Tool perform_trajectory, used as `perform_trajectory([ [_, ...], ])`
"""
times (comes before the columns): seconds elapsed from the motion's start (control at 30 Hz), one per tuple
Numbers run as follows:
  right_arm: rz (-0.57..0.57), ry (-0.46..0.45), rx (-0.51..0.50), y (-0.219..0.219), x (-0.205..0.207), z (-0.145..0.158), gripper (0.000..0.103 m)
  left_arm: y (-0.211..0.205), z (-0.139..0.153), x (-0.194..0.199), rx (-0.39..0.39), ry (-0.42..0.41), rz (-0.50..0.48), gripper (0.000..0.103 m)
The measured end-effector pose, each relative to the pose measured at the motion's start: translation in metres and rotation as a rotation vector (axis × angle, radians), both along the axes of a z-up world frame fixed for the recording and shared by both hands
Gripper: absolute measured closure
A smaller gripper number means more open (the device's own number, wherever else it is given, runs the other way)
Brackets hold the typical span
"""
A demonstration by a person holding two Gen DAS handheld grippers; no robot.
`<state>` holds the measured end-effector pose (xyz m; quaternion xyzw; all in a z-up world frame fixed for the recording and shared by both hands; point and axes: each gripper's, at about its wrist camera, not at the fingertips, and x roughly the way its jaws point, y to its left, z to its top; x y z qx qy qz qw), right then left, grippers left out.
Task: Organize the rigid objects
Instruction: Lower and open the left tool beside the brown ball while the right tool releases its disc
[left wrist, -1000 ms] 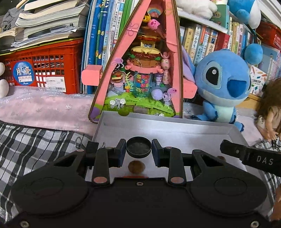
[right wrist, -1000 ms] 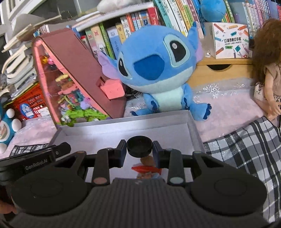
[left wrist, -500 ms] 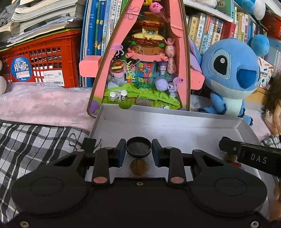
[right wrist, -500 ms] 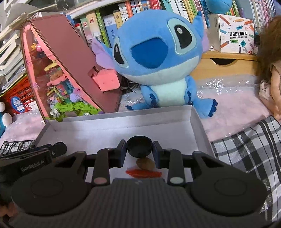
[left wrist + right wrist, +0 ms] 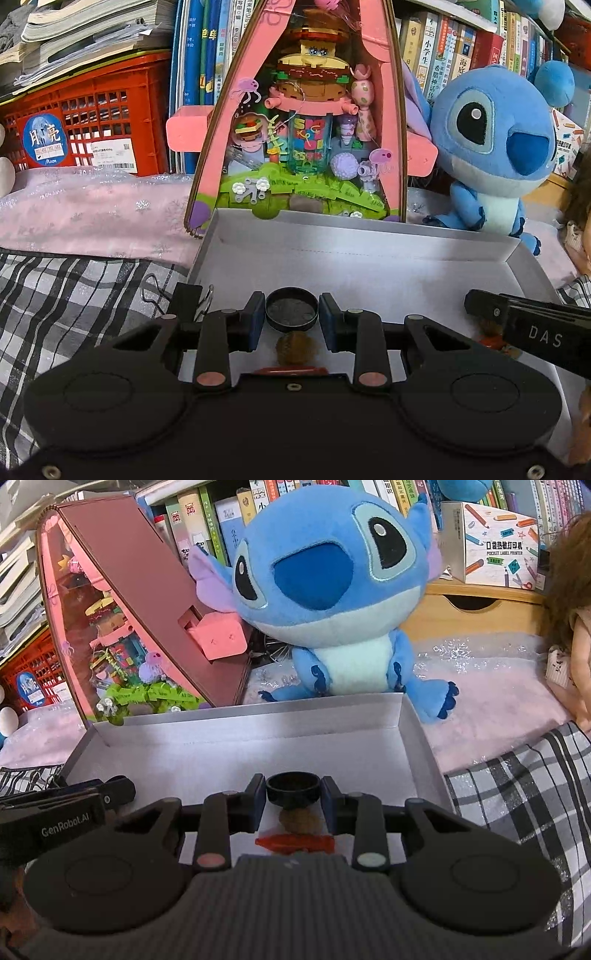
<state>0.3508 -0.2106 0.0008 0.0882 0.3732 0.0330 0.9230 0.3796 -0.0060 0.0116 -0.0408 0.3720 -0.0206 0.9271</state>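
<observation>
Over the shallow grey box [image 5: 369, 254], the left gripper [image 5: 291, 314] pinches a round black cap [image 5: 291, 309] and the right gripper [image 5: 293, 794] pinches a second black cap [image 5: 293, 788], a walnut [image 5: 299, 819] and red chilli [image 5: 295, 842] lying on the box floor just beneath.

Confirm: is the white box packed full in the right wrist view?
No. The white box is mostly bare inside, with only a brown nut and an orange-red piece lying near its front.
</observation>
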Motion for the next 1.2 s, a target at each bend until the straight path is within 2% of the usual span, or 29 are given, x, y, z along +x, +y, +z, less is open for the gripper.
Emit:
perform_trajectory([
  [0.17,-0.007,0.005,0.004,-0.001,0.000,-0.001,0.063,0.000,0.000,0.000,0.001,0.002,-0.001,0.073],
  [0.27,-0.007,0.005,0.004,-0.001,0.000,-0.001,0.063,0.001,0.000,0.000,-0.004,0.003,-0.006,0.068],
  [0.37,-0.014,0.004,0.001,-0.001,0.000,-0.001,0.059,0.000,0.001,-0.002,-0.010,0.004,-0.024,0.056],
  [0.43,-0.023,0.001,-0.003,-0.001,-0.001,-0.002,0.045,-0.001,0.002,-0.003,-0.008,0.008,-0.022,0.044],
  [0.7,-0.024,-0.036,-0.020,0.000,-0.009,0.006,0.030,0.004,0.008,-0.006,-0.041,0.010,-0.014,0.039],
  [0.8,-0.028,-0.045,-0.016,-0.001,-0.013,0.009,0.028,0.004,0.012,-0.010,-0.039,0.002,-0.013,0.034],
  [1.03,-0.036,-0.069,-0.001,-0.007,-0.022,0.017,0.020,0.000,0.018,-0.020,-0.033,-0.018,-0.029,0.028],
  [1.2,-0.031,-0.080,0.010,-0.010,-0.029,0.021,0.018,0.000,0.022,-0.029,-0.027,-0.031,-0.039,0.025],
])
